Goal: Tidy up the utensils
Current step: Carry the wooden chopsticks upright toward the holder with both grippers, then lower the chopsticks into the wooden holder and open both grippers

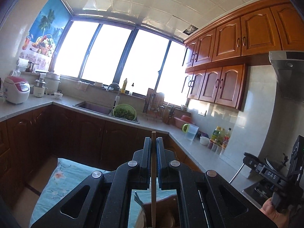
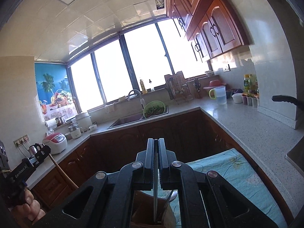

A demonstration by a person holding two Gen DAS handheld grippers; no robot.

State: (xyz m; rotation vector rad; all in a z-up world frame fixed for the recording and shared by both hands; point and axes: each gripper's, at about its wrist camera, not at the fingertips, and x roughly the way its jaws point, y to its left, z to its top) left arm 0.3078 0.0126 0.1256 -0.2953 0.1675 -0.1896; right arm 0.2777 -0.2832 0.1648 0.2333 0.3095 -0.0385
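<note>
Fingers: both pairs nearly closed; left gripper [image 1: 153,142] clamps a wooden stick [image 1: 153,180], right gripper [image 2: 156,144] clamps a thin metal blade [image 2: 155,190].
Pose: both point level across the kitchen, fingers at lower centre.
Utensils: each shaft runs down between its fingers into a holder [image 2: 140,214] at the bottom; a fork [image 1: 137,198] stands left of the stick, a spoon [image 2: 170,199] right of the blade.
Around: floral cloth [image 2: 228,169] beneath, counter [image 2: 256,131] right, sink [image 1: 93,106] beyond.

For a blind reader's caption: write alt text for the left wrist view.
The left gripper is shut on a thin wooden stick that runs down toward a holder on a floral cloth. Beyond lies a kitchen with a sink, a green colander and bright windows; the right gripper shows at the right edge.
</note>
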